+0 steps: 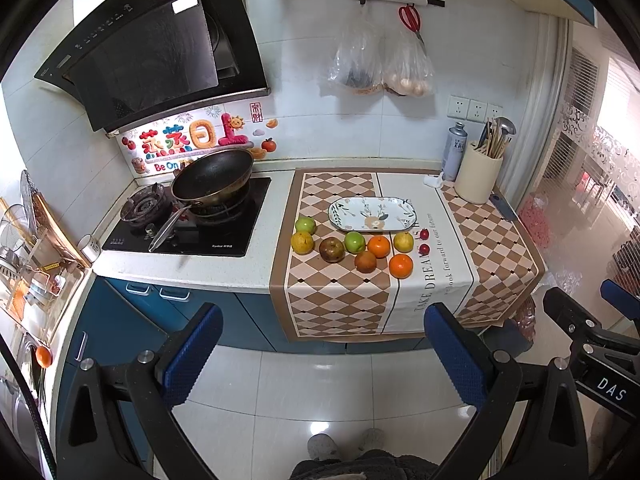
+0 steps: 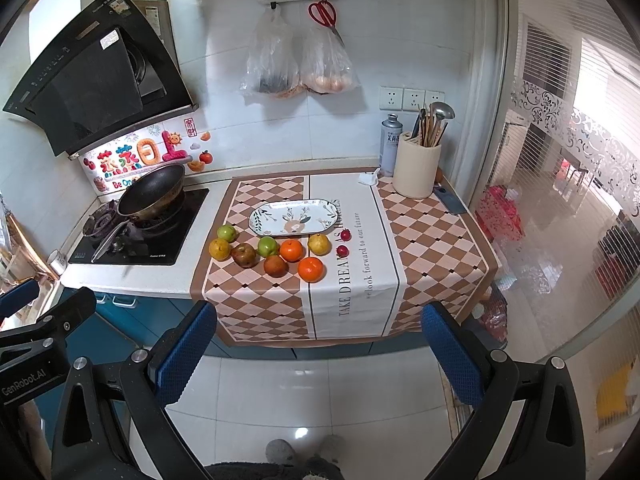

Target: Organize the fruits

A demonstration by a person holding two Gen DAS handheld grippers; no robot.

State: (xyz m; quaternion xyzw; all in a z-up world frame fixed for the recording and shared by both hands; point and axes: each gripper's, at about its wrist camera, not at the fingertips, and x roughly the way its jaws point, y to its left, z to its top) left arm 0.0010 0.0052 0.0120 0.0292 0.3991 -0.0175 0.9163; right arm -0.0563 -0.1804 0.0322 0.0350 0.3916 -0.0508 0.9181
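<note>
Left gripper (image 1: 324, 356) and right gripper (image 2: 320, 354) both gape empty, well back from the counter. Oranges (image 2: 310, 269), green apples (image 2: 267, 246), probably pears (image 2: 319, 243) sit before the empty plate (image 2: 260, 216): firm, round, rollable; pinch across the middle.

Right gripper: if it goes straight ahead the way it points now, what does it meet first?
Probably the hanging front edge of the checkered cloth on the counter; the right gripper is open and back from it. Depth is unclear.
</note>
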